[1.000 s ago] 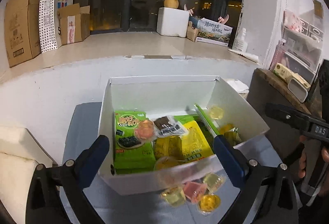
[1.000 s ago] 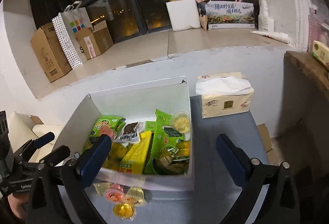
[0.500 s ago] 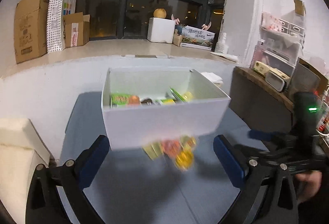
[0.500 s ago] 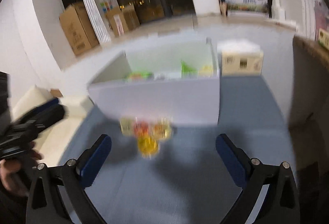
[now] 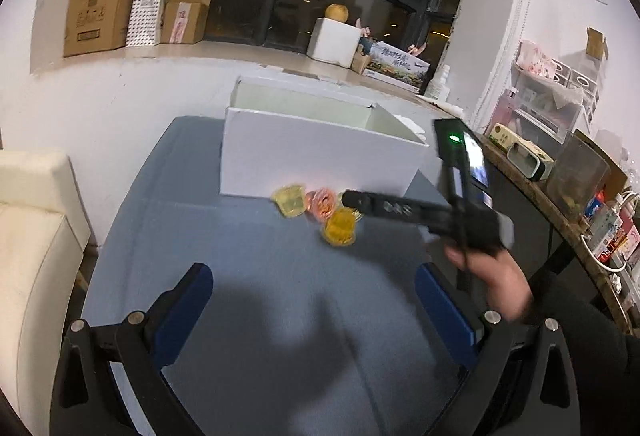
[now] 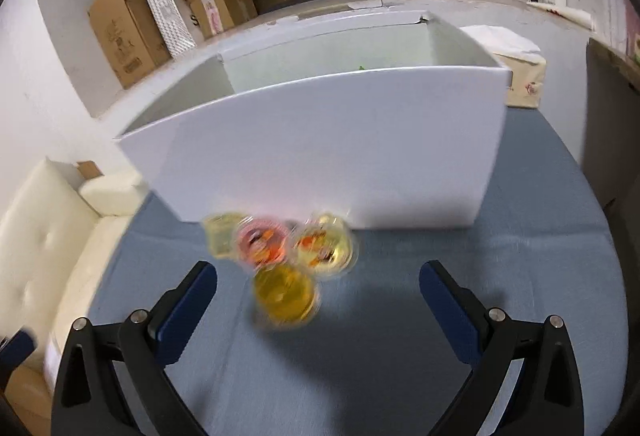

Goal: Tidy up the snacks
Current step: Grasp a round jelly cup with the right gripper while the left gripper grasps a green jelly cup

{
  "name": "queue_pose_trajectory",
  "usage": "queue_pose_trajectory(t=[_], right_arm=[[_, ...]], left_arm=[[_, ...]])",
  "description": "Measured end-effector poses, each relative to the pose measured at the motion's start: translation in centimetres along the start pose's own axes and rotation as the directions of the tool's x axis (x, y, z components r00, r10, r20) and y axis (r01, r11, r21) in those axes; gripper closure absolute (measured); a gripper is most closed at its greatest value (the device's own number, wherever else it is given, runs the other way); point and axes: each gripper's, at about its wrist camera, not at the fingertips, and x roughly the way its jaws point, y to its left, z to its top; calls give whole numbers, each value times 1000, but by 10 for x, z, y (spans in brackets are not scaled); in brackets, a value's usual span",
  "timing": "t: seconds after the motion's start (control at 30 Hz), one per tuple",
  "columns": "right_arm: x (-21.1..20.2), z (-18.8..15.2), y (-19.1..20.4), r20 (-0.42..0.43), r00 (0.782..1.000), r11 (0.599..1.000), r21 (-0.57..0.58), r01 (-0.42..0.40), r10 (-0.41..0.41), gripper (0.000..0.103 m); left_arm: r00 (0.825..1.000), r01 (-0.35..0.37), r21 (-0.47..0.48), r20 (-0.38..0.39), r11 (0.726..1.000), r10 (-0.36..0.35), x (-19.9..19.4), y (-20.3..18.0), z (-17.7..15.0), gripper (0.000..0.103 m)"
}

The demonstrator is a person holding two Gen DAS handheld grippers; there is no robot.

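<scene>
Four small clear plastic jelly cups are sitting in a cluster on the blue-grey tabletop (image 6: 440,376), just in front of the near wall of the white cardboard box (image 6: 328,148): a pale yellow one (image 6: 222,236), a pink one (image 6: 264,245), a clear one with orange bits (image 6: 326,244) and a deep amber one (image 6: 285,294) nearest the camera. In the right wrist view the right gripper (image 6: 318,290) is hovering over them, the amber cup lying between its blue-padded fingers (image 6: 188,302) but touching neither. Its jaws are standing wide apart, holding nothing. The cups are looking smeared by motion blur, so their contents are hard to read, and the box wall is hiding nearly everything inside; only a green sliver is peeking above the rim. In the left wrist view the left gripper (image 5: 312,300) is likewise gaping wide and empty, well short of the cups, while the right hand (image 5: 496,276) is showing blurred at the right.
</scene>
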Motion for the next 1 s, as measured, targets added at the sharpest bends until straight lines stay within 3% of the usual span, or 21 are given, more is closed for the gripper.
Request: queue_pose_trajectory(t=[0.17, 0.3, 0.6, 0.87, 1.0], right_arm=[[22, 7, -4, -20, 1000, 1000, 8, -11, 11, 4], [29, 6, -11, -45, 998, 999, 32, -32, 33, 52], [-3, 1, -17, 21, 999, 999, 8, -34, 34, 52], [-76, -28, -21, 97, 992, 997, 0, -79, 79, 52], [-102, -48, -21, 119, 988, 995, -1, -95, 95, 52]], left_arm=[[1000, -14, -10, -12, 1000, 14, -2, 6, -8, 0], [999, -18, -23, -32, 1000, 17, 5, 11, -12, 0], [998, -38, -24, -56, 999, 37, 31, 14, -1, 0], [982, -131, -44, -142, 990, 124, 113, 38, 37, 0], [973, -168, -6, -165, 986, 164, 152, 39, 49, 0]])
